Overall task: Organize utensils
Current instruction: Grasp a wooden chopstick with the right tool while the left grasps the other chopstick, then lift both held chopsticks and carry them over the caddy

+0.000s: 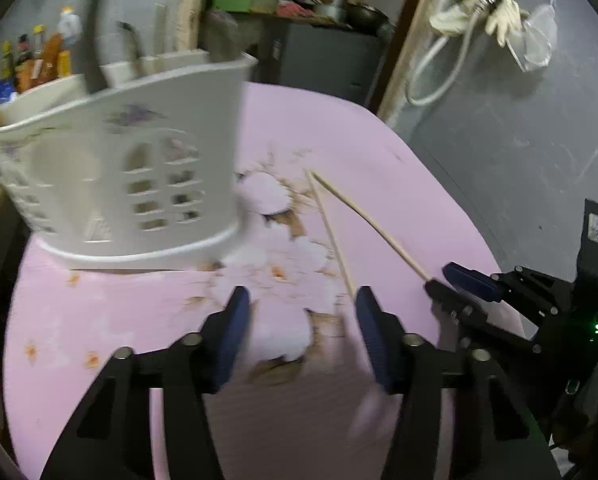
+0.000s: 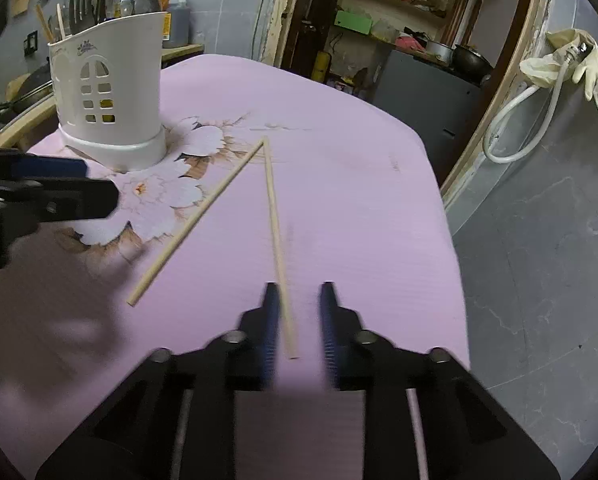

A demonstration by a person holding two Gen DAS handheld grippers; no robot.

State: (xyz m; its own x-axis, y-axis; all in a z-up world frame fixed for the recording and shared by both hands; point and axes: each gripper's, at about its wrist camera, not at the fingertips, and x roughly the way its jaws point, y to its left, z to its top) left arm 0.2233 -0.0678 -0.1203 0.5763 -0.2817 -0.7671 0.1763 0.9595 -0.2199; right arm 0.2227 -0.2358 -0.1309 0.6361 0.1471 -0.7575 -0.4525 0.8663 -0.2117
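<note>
Two chopsticks (image 2: 273,220) lie in a V on the pink table (image 2: 359,200) right of the holder (image 2: 111,92). My right gripper (image 2: 299,320) straddles one, jaws narrow, pads not touching. Left gripper (image 1: 299,328) half-open, empty, near the other's (image 1: 331,236) end for pickup.

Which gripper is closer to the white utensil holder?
Left. The left gripper is close in front of the utensil holder; the right gripper is farther back, around a chopstick.

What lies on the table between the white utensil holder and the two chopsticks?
Nothing stands there. In the right wrist view, only the flower print on the pink table cover separates the utensil holder from the chopsticks.
</note>
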